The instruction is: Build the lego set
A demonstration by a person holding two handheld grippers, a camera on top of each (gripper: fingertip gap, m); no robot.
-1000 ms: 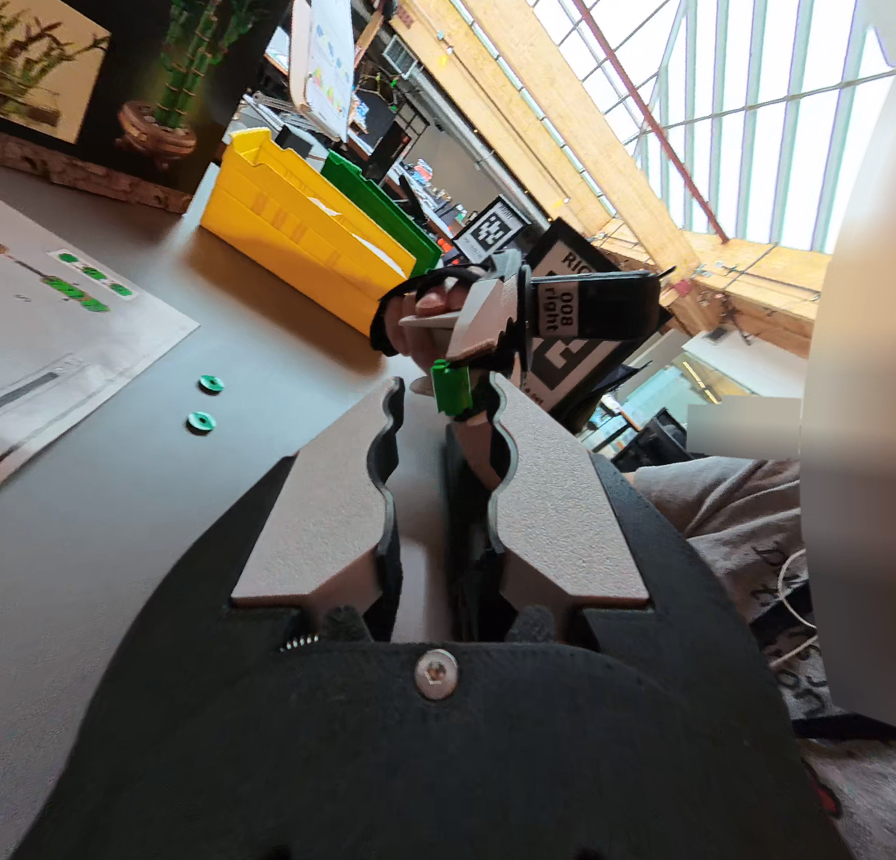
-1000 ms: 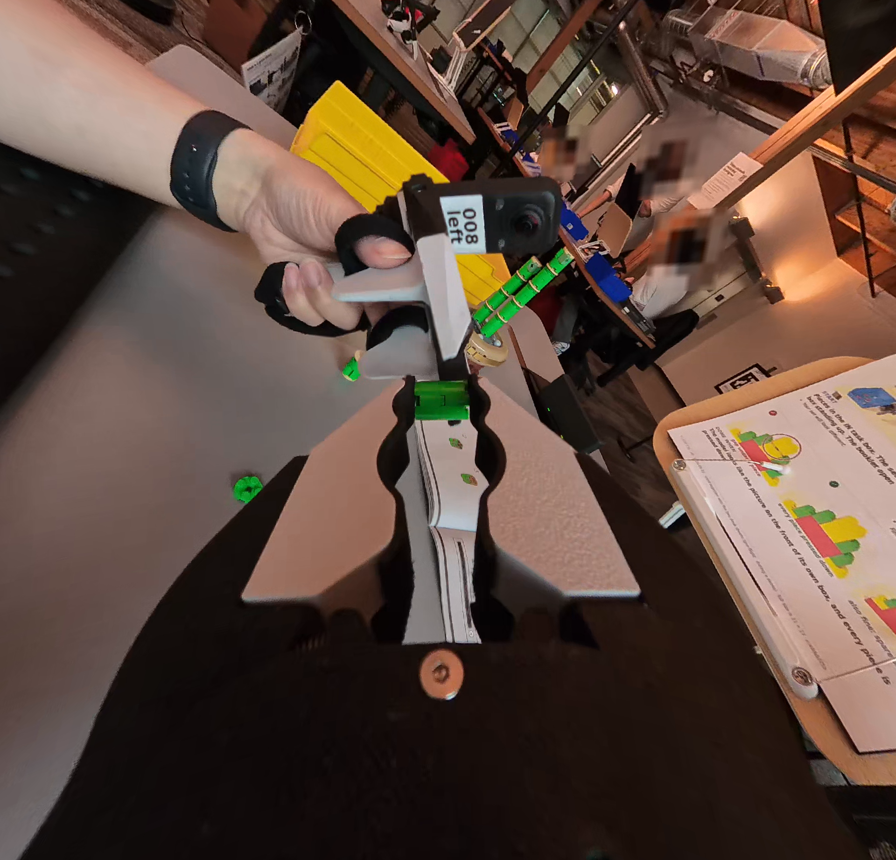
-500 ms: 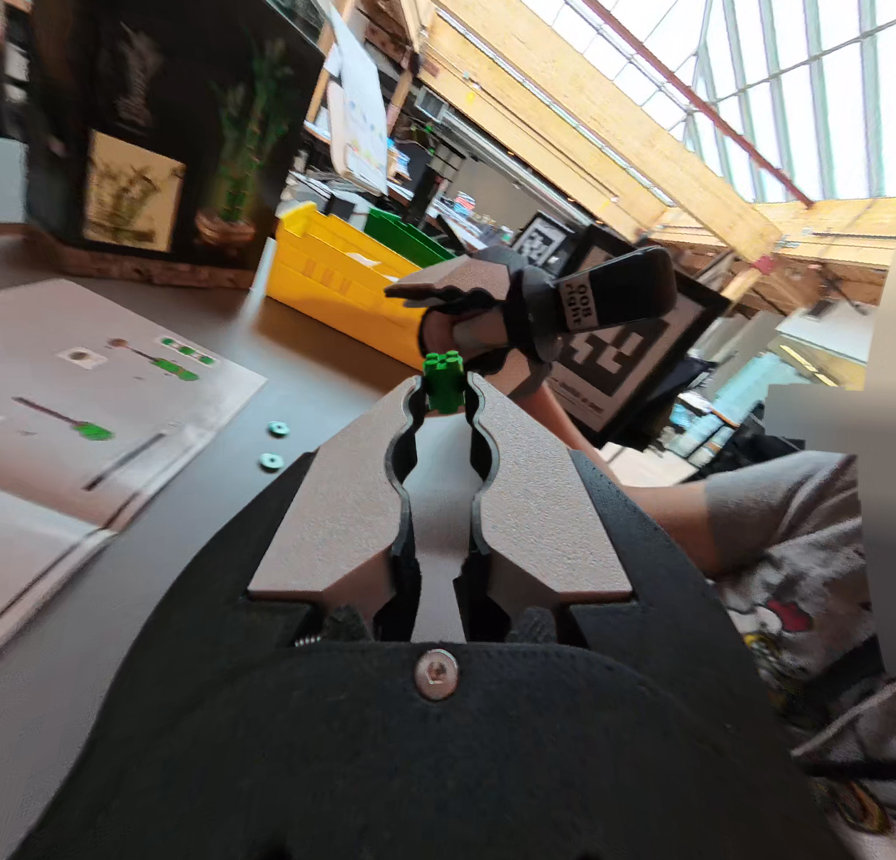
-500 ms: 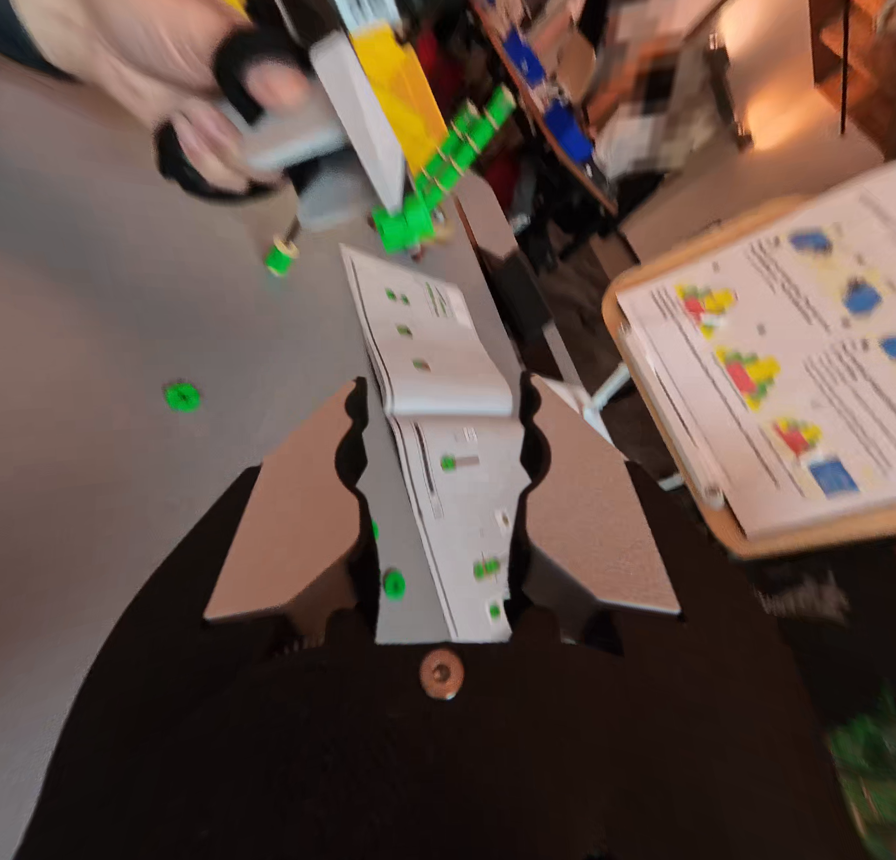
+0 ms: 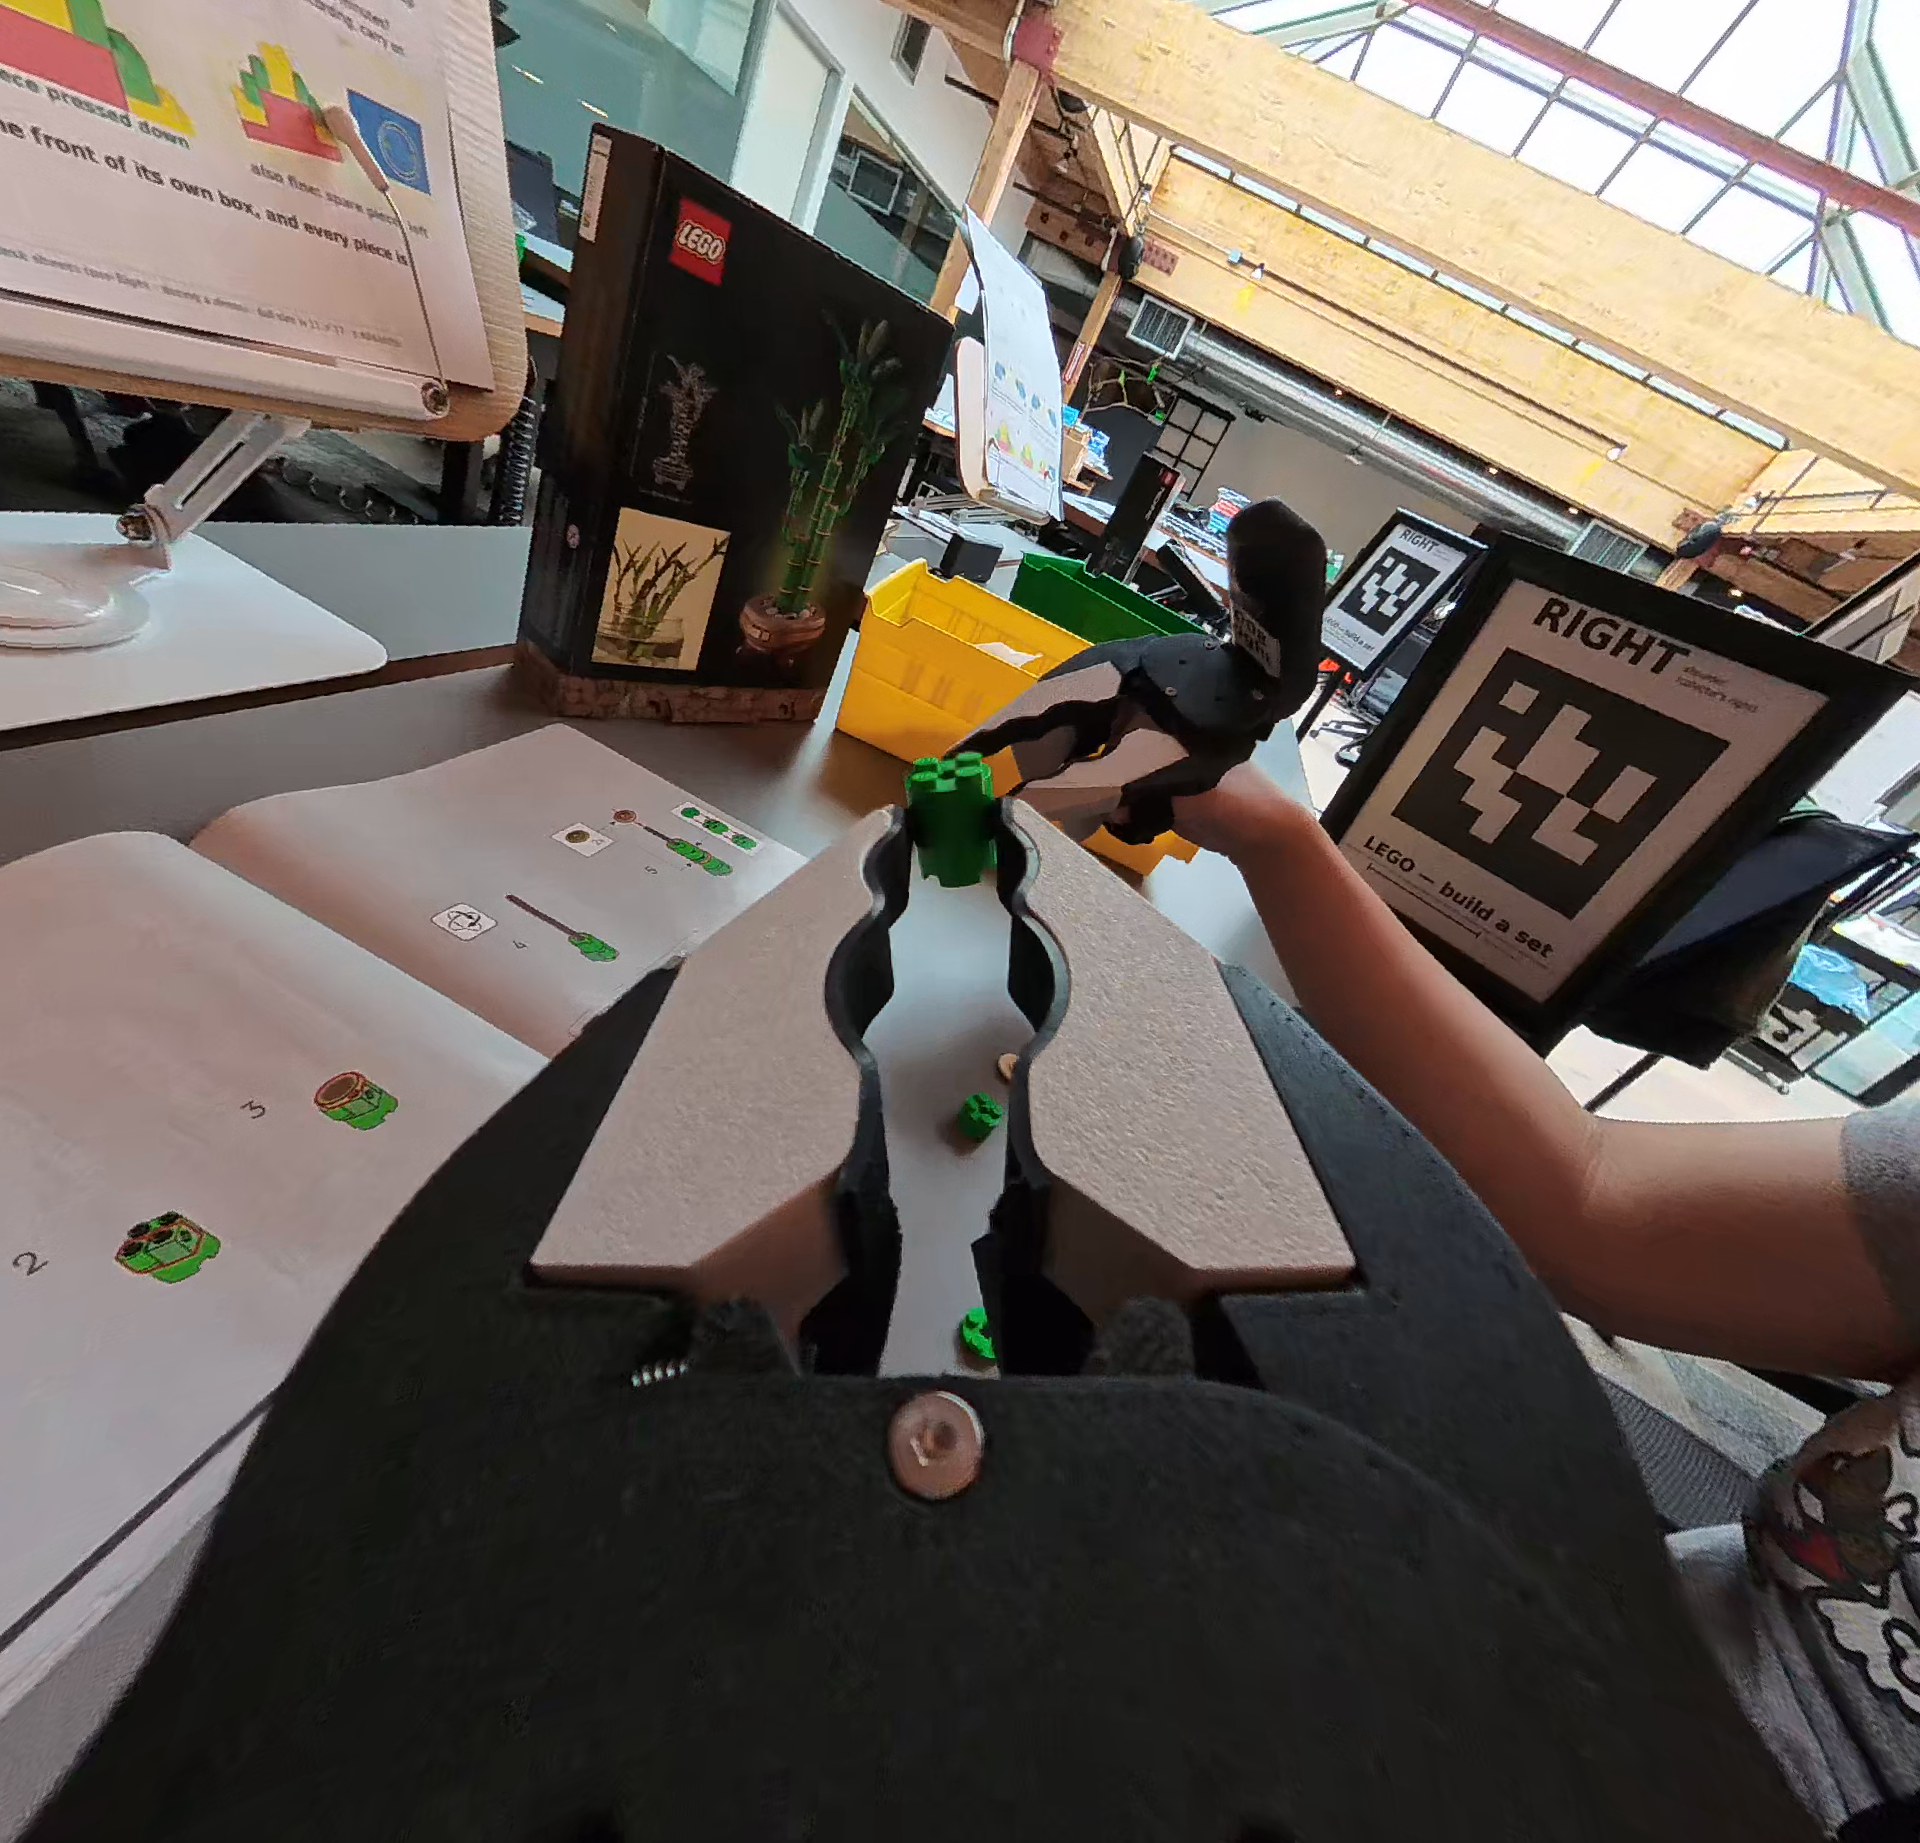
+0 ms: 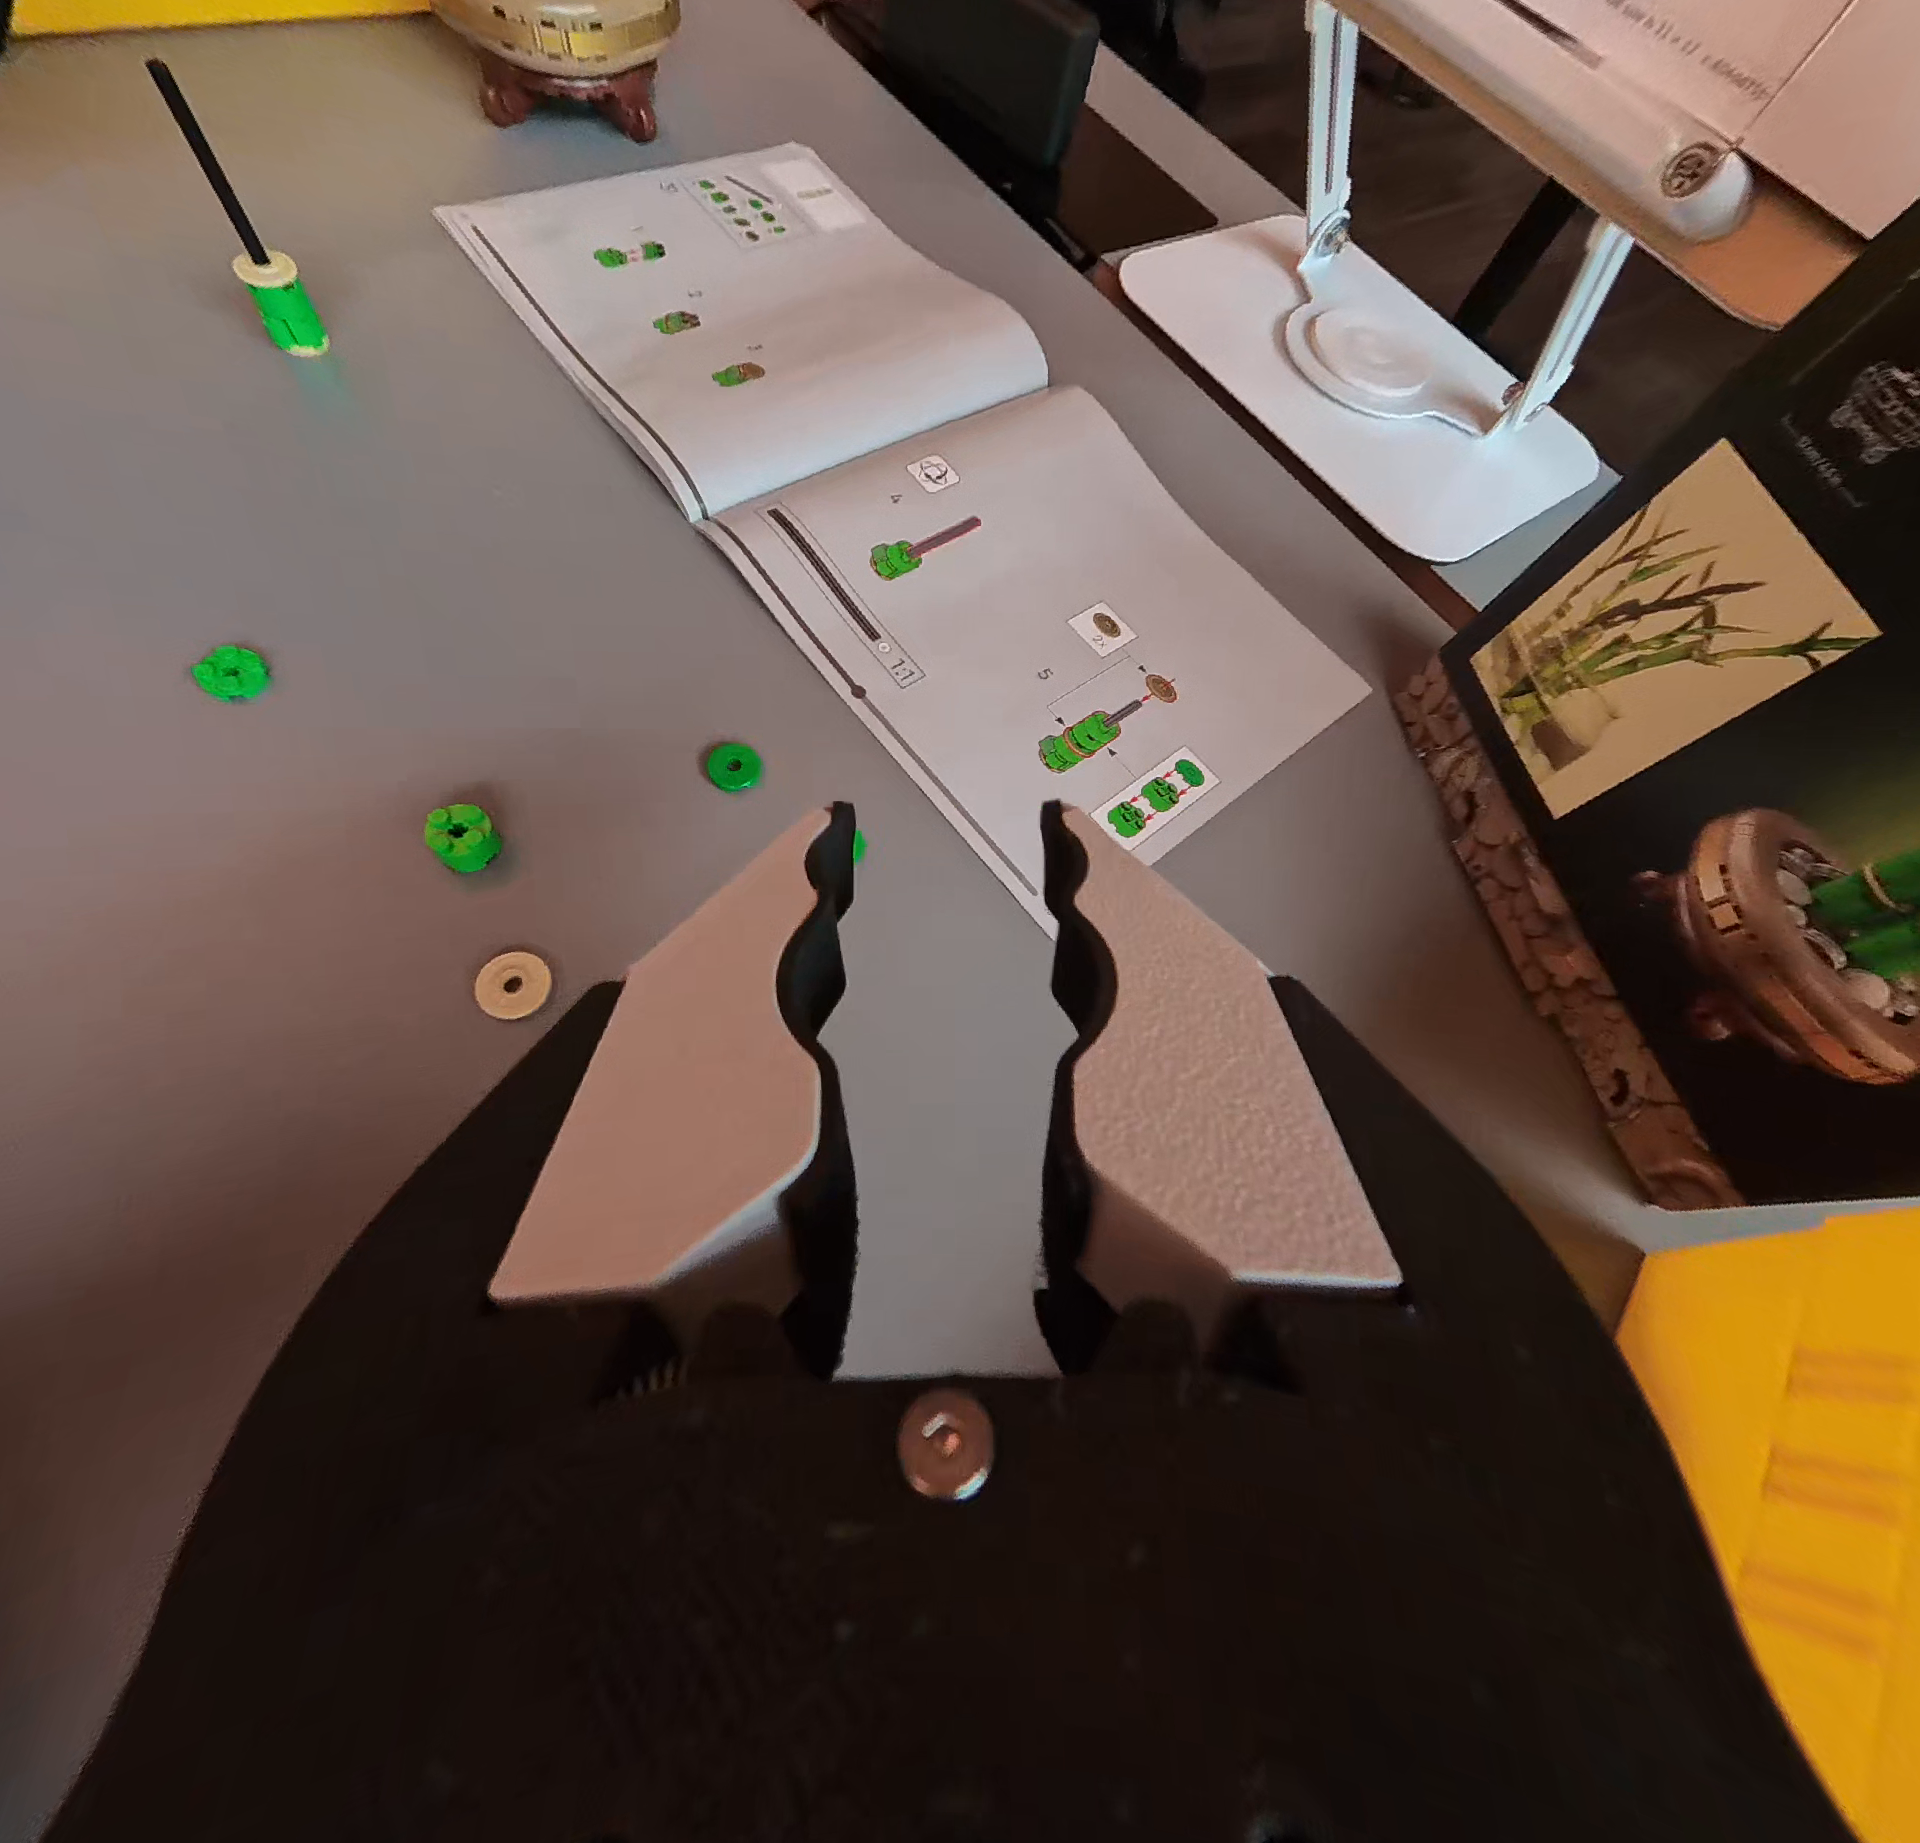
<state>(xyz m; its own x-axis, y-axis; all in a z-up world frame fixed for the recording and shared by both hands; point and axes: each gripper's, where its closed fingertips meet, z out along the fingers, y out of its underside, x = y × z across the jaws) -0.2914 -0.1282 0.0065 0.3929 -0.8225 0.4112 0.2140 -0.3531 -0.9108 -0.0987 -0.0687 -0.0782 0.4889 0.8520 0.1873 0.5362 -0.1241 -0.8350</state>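
My left gripper (image 5: 951, 827) is shut on a stack of green round bricks (image 5: 948, 819), held upright above the table. My right gripper (image 6: 948, 819) is open and empty, pointing down at the table near the open instruction booklet (image 6: 862, 422); it also shows in the left wrist view (image 5: 1117, 728) just right of the stack. Loose on the table are a green round brick (image 6: 462, 837), two green round plates (image 6: 231, 671) (image 6: 734, 766) and a tan round plate (image 6: 512, 984). A black axle with green bricks on it (image 6: 272, 281) stands upright at the far left. The brown pot (image 6: 556, 6) stands beyond it.
The black set box (image 5: 727, 443) stands behind the booklet (image 5: 364, 962). Yellow (image 5: 935, 661) and green (image 5: 1091, 598) bins sit to its right. A white stand (image 6: 1382, 380) holds an instruction board (image 5: 208, 131). A marker sign (image 5: 1579, 785) stands at the right. The gap from one gripper's tips to the other's is roughly 25 centimetres. To reach the tan round plate (image 6: 512, 984) in a straight line is about 11 centimetres for my right fingers, about 25 centimetres for my left.
My right gripper let go of the green stack, opened, drew away and swung down over the table. My left gripper keeps the stack and has tilted to look across the booklet and box.
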